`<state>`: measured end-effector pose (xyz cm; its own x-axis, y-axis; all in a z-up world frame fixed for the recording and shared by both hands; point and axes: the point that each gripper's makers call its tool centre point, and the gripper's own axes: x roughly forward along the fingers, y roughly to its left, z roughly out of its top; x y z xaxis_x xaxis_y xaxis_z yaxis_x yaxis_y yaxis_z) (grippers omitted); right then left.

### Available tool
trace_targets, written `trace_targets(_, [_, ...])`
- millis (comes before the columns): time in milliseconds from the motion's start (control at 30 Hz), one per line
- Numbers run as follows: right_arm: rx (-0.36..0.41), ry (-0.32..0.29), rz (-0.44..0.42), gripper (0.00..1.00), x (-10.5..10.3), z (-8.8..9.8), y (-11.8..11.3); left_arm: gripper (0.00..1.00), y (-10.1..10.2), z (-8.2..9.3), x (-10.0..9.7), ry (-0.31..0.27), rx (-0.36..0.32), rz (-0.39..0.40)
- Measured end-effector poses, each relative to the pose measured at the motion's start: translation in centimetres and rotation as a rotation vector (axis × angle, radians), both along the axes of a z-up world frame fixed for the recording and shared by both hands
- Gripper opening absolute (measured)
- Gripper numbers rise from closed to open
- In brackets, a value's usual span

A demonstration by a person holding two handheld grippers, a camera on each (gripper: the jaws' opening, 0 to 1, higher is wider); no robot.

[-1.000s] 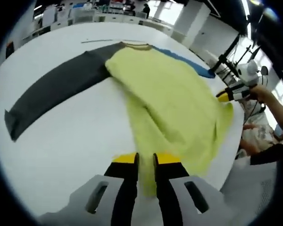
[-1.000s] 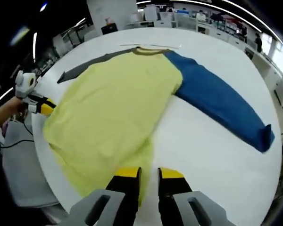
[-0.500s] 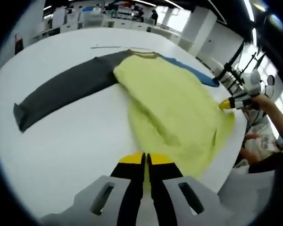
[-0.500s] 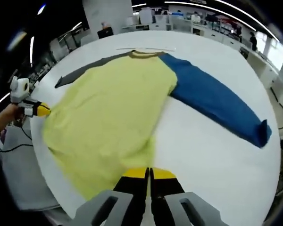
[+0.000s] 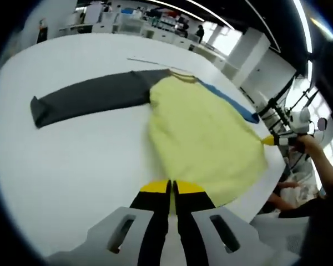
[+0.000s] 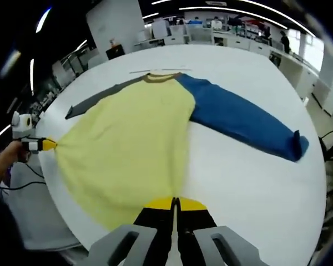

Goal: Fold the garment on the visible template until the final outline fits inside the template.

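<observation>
The garment (image 6: pixel 130 144), yellow-bodied with one grey sleeve (image 5: pixel 89 100) and one blue sleeve (image 6: pixel 238 119), lies spread flat on the white desk (image 5: pixel 72 166). Each tool, left tool (image 5: pixel 170 188) and right tool (image 6: pixel 175 205), is clamped on a bottom hem corner, stretching the hem.

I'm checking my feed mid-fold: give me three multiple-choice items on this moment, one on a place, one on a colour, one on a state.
1. Where does the garment lie?
A. on the white table
B. on a chair
C. on the floor

2. What colours are its two sleeves?
A. both yellow
B. red and green
C. grey and blue

3. How is the right gripper?
A. wide open above the table
B. shut on the garment's hem
C. holding a sleeve cuff

Answers: 1 A, the yellow body is spread flat on the table. 2 C, one grey sleeve and one blue sleeve flank the body. 3 B, its fingers meet over the yellow hem.
</observation>
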<state>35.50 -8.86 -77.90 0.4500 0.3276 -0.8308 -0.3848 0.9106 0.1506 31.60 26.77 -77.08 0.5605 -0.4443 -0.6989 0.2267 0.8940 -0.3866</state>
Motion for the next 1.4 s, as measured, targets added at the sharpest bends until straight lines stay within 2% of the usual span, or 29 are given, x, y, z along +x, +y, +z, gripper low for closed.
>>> trace_targets(167, [-0.011,0.005,-0.007,0.00,0.1,-1.1,-0.2,0.00,0.2,-1.2,-0.1,0.017,0.003,0.032])
trace_targets(367, [-0.001,0.003,-0.027,0.00,0.1,-1.5,-0.4,0.00,0.6,-2.0,-0.4,0.015,0.043,0.012])
trace_targets(433, [-0.007,0.000,-0.026,0.00,0.1,-1.5,-0.5,0.00,0.9,-2.0,-0.4,0.004,0.050,0.007])
trace_targets(467, [-0.011,-0.006,-0.018,0.00,0.0,-1.4,-0.5,0.01,0.7,-1.6,-0.3,-0.028,0.038,-0.006])
trace_targets(533, [-0.013,-0.008,-0.015,0.00,-0.4,-1.2,-0.5,0.07,0.8,-1.2,-0.4,-0.044,0.031,-0.019])
trace_targets(633, [0.002,0.001,-0.011,0.11,-1.0,-1.1,-0.4,0.15,0.7,-0.8,-0.5,-0.079,0.037,-0.059])
trace_targets(833, [0.005,0.037,0.018,0.17,-3.2,-0.9,-0.3,0.24,0.2,-0.8,-1.7,-0.087,0.020,-0.150])
trace_targets(1133, [-0.013,0.088,0.034,0.18,-5.8,-1.3,-0.7,0.25,-0.3,-1.2,-2.4,-0.119,0.006,-0.243])
trace_targets(1400, [-0.009,0.109,0.025,0.16,-6.7,-1.8,-0.5,0.21,-0.4,-2.1,-2.7,-0.100,-0.010,-0.258])
